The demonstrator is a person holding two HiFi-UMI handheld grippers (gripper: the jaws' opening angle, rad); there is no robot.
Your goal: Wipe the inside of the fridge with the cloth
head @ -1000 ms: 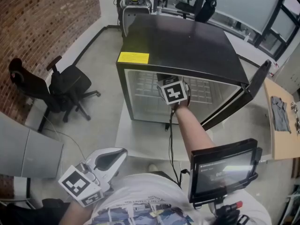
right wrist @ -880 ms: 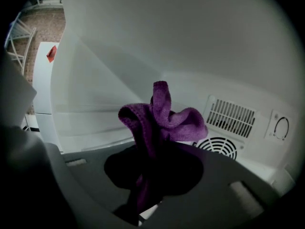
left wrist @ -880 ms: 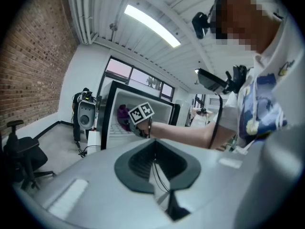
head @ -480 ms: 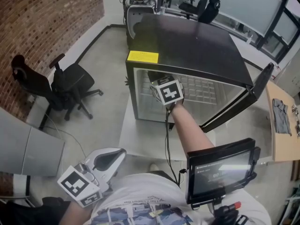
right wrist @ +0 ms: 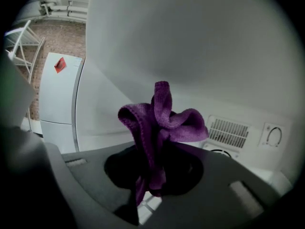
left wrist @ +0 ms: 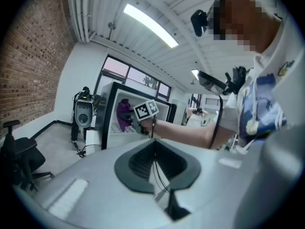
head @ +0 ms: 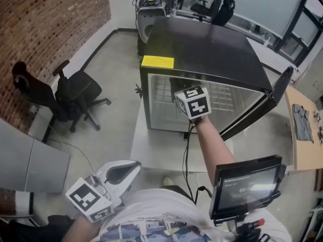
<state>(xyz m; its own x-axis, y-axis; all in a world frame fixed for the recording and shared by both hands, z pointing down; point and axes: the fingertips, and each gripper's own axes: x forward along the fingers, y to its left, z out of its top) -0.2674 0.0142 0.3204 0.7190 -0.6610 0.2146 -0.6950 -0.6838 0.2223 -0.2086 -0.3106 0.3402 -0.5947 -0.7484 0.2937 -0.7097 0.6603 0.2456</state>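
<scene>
The black mini fridge [head: 202, 44] stands on a low white platform [head: 156, 153] with its door [head: 270, 102] swung open to the right. My right gripper [head: 187, 95] reaches into the fridge mouth, and its marker cube hides the jaws in the head view. In the right gripper view, that gripper [right wrist: 152, 178] is shut on a bunched purple cloth [right wrist: 162, 120] in front of the white inner wall. The cloth [left wrist: 125, 114] also shows inside the fridge in the left gripper view. My left gripper [head: 121, 171] hangs low by my body, shut and empty [left wrist: 157, 180].
A vent grille [right wrist: 229, 131] and a thermostat dial [right wrist: 274, 136] sit on the fridge's inner wall at right. A black office chair [head: 70, 92] stands left of the fridge. A screen [head: 247, 185] sits at my chest. A cable [head: 186, 150] runs down from the right gripper.
The right gripper with the cloth moved left inside the fridge mouth, then back to the right. The left gripper has stayed by my body.
</scene>
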